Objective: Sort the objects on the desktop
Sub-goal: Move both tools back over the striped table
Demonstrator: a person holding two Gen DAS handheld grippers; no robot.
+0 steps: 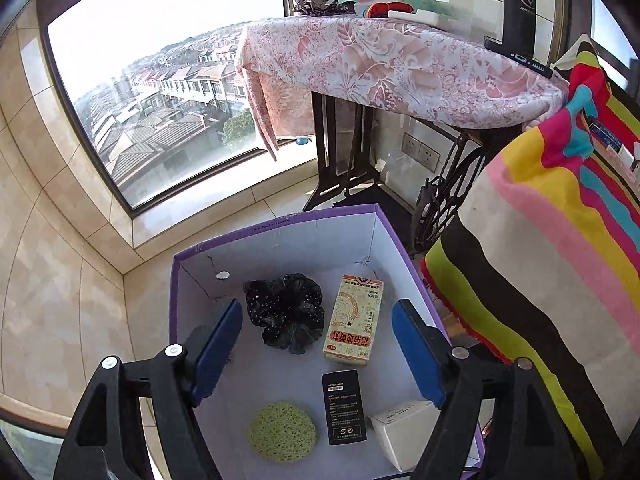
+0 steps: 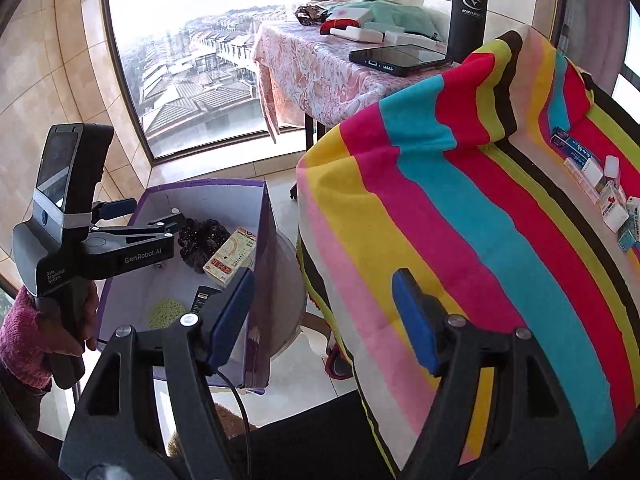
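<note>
Purple box [image 1: 276, 226] holds your scrunchie [image 1: 286, 310] and medicine carton [image 1: 354, 320]; your left gripper [image 1: 316, 344] gapes empty above it, right gripper [image 2: 322, 316] gapes beside it.

Partly hidden behind the right gripper's finger [image 2: 232, 316]: black instruction box [image 2: 202, 296] and green sponge [image 2: 166, 314]. Cut off at right edge: small packets [image 2: 612, 200]. Too small to read: lettering on medicine box [image 1: 354, 320].

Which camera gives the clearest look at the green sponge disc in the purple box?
The left wrist view. It looks straight down into the purple box, so the whole green sponge disc shows on the box floor beside the black carton. In the right wrist view the disc is small, distant and partly hidden.
</note>
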